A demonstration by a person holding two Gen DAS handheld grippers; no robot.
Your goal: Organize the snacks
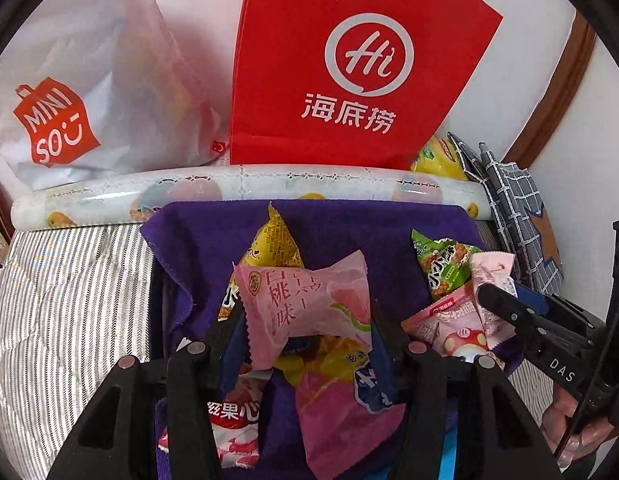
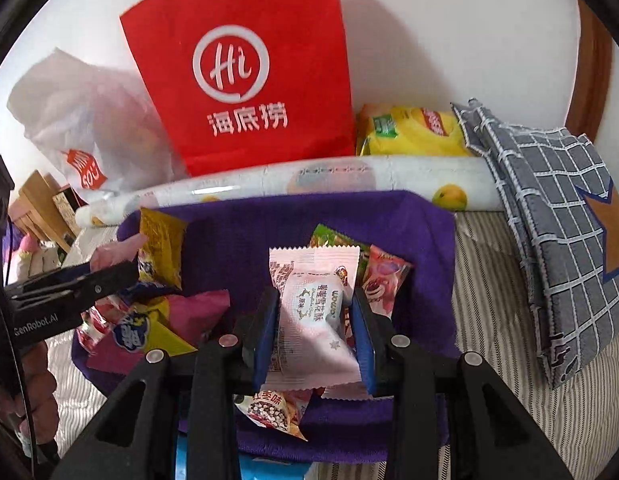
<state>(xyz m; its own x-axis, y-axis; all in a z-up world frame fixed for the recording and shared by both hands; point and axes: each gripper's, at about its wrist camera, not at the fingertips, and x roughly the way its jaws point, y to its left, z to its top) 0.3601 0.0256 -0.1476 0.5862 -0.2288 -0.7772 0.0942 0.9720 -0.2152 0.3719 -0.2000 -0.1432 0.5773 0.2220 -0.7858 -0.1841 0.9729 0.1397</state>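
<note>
My left gripper (image 1: 305, 320) is shut on a pink peach-flavour snack packet (image 1: 305, 308), held above a pile of packets on the purple cloth (image 1: 205, 232). My right gripper (image 2: 315, 312) is shut on a pale pink snowflake-crisp packet (image 2: 313, 312) over the same cloth (image 2: 245, 232). The right gripper also shows in the left wrist view (image 1: 485, 292) at the right, with that packet (image 1: 491, 272). The left gripper shows in the right wrist view (image 2: 125, 268) at the left. Yellow (image 1: 273, 240), green (image 1: 441, 264) and magenta (image 1: 341, 408) packets lie on the cloth.
A red Haidilao paper bag (image 1: 349, 64) and a white Miniso bag (image 1: 69, 92) stand against the wall. A rolled printed sheet (image 1: 245, 188) lies behind the cloth. A grey checked fabric bag (image 2: 549, 208) and a yellow chip bag (image 2: 413, 132) sit at the right. Striped bedding (image 1: 69, 304) surrounds the cloth.
</note>
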